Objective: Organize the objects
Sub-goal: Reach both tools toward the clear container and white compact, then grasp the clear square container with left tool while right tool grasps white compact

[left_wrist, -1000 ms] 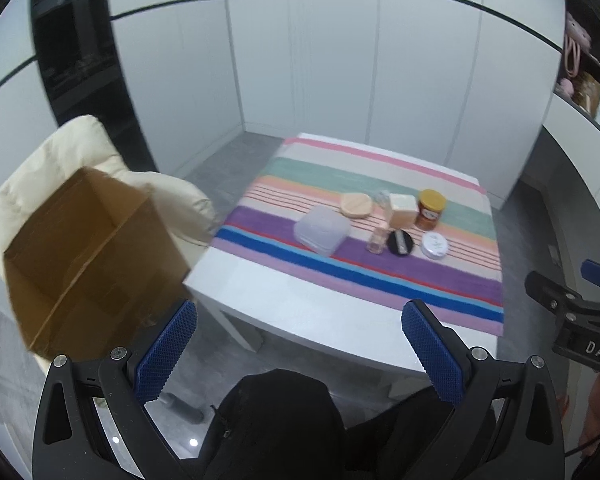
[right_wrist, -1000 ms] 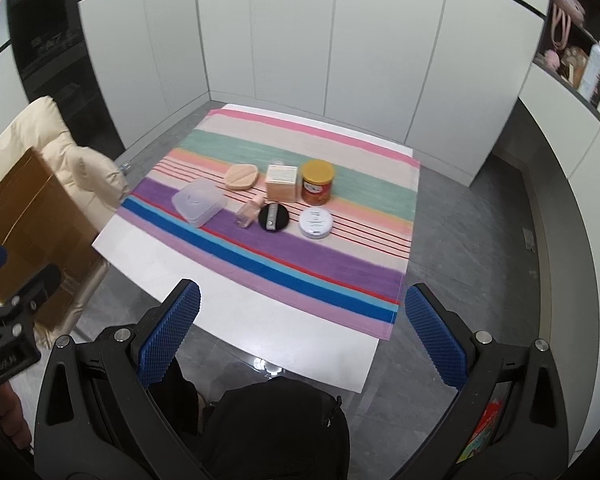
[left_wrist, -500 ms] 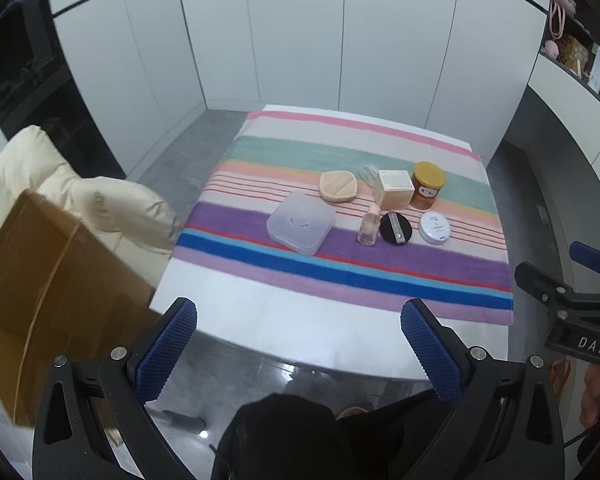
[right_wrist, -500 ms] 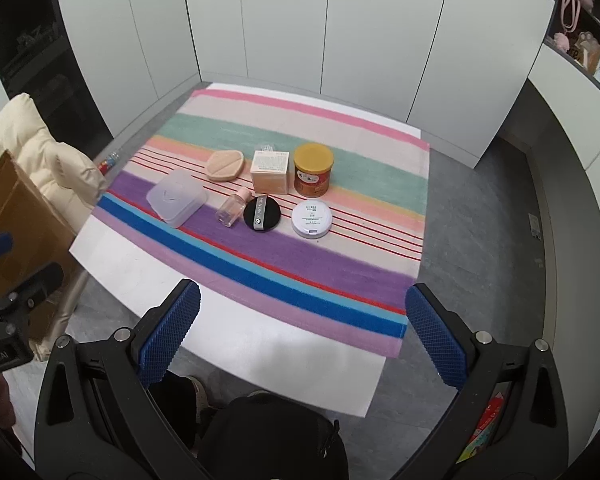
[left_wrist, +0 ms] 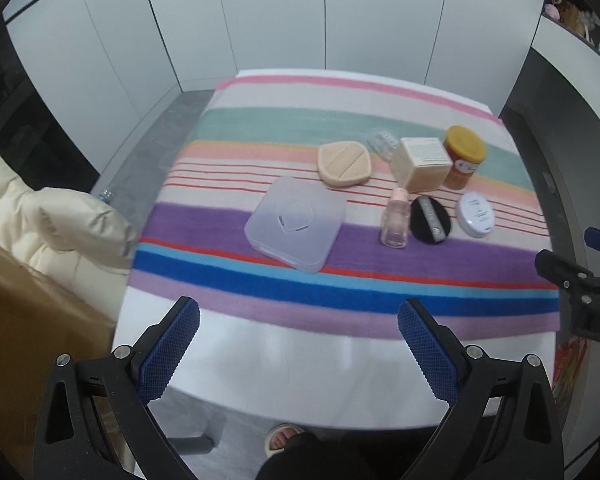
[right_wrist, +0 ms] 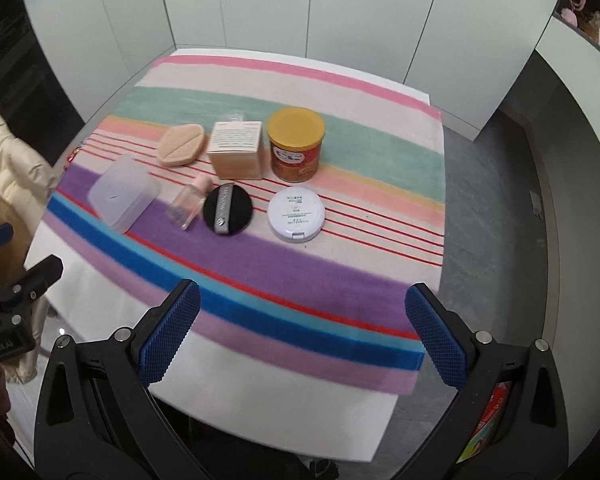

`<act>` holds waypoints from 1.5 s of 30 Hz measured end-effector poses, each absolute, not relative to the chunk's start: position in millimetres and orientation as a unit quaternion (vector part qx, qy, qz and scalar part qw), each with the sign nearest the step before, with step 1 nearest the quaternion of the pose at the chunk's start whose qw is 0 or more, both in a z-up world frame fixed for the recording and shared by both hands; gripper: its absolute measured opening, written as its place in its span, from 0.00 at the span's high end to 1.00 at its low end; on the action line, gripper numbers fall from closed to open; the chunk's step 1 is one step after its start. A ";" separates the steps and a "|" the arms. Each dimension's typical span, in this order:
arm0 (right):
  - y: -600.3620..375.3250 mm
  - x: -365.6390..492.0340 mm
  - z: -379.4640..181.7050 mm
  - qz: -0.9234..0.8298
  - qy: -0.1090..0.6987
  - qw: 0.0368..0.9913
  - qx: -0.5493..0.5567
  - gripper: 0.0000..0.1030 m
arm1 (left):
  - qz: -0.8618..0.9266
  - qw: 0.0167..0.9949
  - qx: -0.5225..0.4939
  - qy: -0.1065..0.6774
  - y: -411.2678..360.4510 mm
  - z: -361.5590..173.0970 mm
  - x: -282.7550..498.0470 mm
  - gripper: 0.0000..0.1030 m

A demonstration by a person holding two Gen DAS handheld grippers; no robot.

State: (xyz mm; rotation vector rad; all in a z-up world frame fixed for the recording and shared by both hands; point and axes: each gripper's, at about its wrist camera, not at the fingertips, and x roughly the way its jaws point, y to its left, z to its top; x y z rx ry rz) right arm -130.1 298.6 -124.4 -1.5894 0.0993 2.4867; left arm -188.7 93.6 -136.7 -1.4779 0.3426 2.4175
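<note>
Both pairs of jaws are spread wide and empty: my left gripper (left_wrist: 298, 338) and right gripper (right_wrist: 302, 320) hang above the near edge of the worktop (right_wrist: 268, 392). I see the clear plastic case (left_wrist: 296, 228) lying flat on the striped cloth (right_wrist: 340, 280). Just right of the case stand a small bottle (left_wrist: 395, 220), a black puff (left_wrist: 430, 219) and a white compact (left_wrist: 476, 214); behind it sit a beige sponge (left_wrist: 343, 164), a box (left_wrist: 422, 164) and a yellow-lidded jar (left_wrist: 462, 156).
</note>
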 end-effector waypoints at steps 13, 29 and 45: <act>305.2 -179.5 -185.5 0.819 0.049 0.104 -0.562 0.00 | 0.820 0.154 -0.531 0.144 100.8 -200.9 -253.8 0.03; 321.3 -212.4 -226.2 0.810 0.054 0.114 -0.572 0.18 | 0.804 0.201 -0.546 0.123 111.7 -233.8 -292.2 0.14; 312.6 -196.5 -207.6 0.814 0.085 0.103 -0.565 0.41 | 0.810 0.189 -0.545 0.105 106.6 -196.2 -270.3 0.16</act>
